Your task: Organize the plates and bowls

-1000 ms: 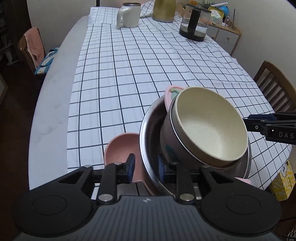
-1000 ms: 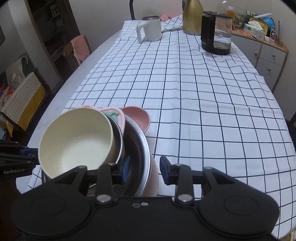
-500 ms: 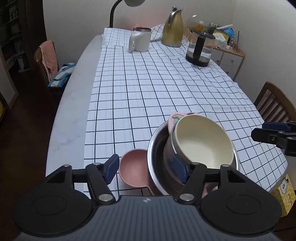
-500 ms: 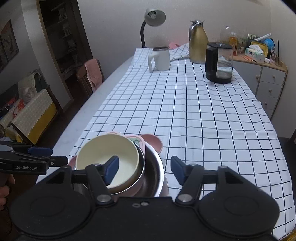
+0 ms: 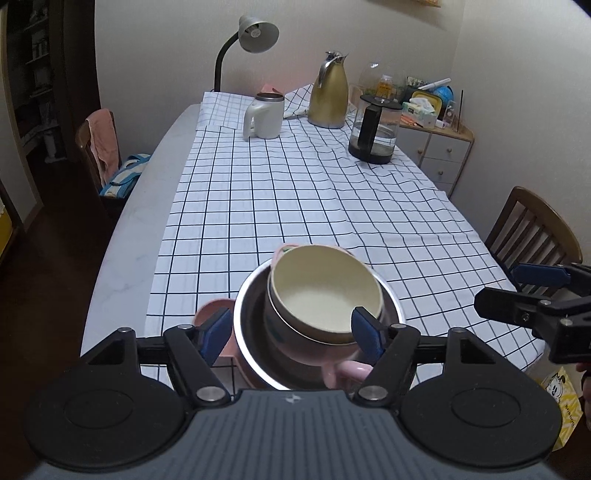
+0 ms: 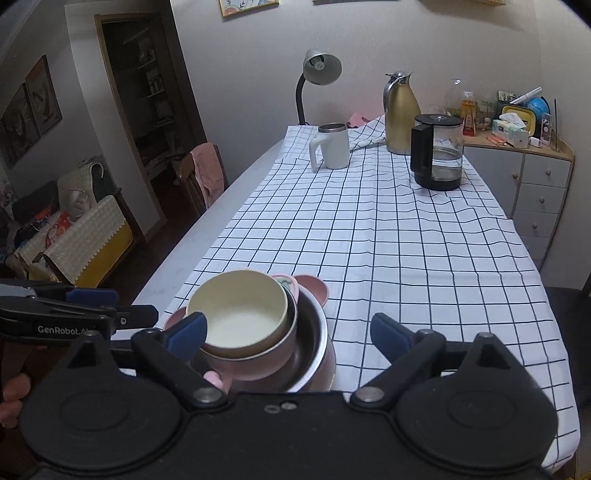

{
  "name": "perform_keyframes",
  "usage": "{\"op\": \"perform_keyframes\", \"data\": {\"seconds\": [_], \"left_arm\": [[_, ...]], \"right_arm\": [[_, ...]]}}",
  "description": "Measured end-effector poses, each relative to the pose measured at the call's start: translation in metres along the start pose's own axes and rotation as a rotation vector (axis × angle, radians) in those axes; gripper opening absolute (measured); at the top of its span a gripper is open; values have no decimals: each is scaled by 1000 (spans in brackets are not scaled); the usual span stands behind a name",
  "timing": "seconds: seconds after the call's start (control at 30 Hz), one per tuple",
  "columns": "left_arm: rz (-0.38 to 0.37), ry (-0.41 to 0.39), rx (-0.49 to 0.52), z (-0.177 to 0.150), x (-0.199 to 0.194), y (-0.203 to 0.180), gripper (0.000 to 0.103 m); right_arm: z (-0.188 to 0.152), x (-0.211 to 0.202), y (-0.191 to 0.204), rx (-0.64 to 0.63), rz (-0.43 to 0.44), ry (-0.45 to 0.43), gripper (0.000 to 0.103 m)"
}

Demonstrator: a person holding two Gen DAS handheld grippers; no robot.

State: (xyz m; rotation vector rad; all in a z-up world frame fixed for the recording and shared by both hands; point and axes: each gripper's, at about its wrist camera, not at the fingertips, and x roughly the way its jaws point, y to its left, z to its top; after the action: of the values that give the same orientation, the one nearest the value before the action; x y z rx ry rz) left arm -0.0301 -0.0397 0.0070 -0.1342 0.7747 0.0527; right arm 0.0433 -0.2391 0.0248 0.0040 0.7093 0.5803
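Observation:
A cream bowl [image 5: 325, 291] [image 6: 240, 314] is nested in a pink bowl [image 5: 306, 354], which sits in a steel bowl [image 5: 251, 332] [image 6: 314, 339] over pink dishes at the near end of the checked cloth. A small pink bowl [image 5: 212, 308] [image 6: 314, 288] rests beside the stack. My left gripper [image 5: 291, 330] hangs above the stack, its jaws opening, pads clear of the dishes. My right gripper [image 6: 288, 336] is above and to the right of the stack, its jaws opening wide with nothing held. Each gripper shows at the edge of the other's view.
At the far end of the table [image 5: 122, 236] stand a white mug [image 5: 264, 116], a gold thermos [image 5: 328, 92], a glass kettle [image 5: 376, 129] and a desk lamp [image 5: 255, 35]. Chairs stand at the left [image 5: 99, 147] and right [image 5: 532, 229]. A drawer cabinet [image 6: 535, 184] stands far right.
Both grippers let go of the steel bowl's rim, opened wide, and rose back from the stack. The stack stays put on the cloth.

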Motion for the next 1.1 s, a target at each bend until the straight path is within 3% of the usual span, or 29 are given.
{"op": "perform_keyframes", "data": {"seconds": [0.07, 0.23, 0.37, 0.7, 1.03, 1.1], "left_arm": [[-5, -11, -5, -4, -7, -8, 77], [-13, -47, 6, -17, -25, -27, 79], [-8, -65, 5, -26, -35, -38, 91], [58, -97, -60, -36, -55, -42, 98], [56, -122, -52, -37, -65, -51, 98], [55, -127, -53, -36, -66, -52, 103]], "right_arm": [[-4, -10, 0, -3, -6, -14, 102], [-12, -28, -1, -22, -9, -36, 103], [-20, -39, 0, -42, -4, -40, 103], [-26, -60, 0, -45, -10, -80, 103], [-27, -67, 2, -50, -24, -85, 103], [-28, -68, 3, -50, -22, -88, 103]]}}
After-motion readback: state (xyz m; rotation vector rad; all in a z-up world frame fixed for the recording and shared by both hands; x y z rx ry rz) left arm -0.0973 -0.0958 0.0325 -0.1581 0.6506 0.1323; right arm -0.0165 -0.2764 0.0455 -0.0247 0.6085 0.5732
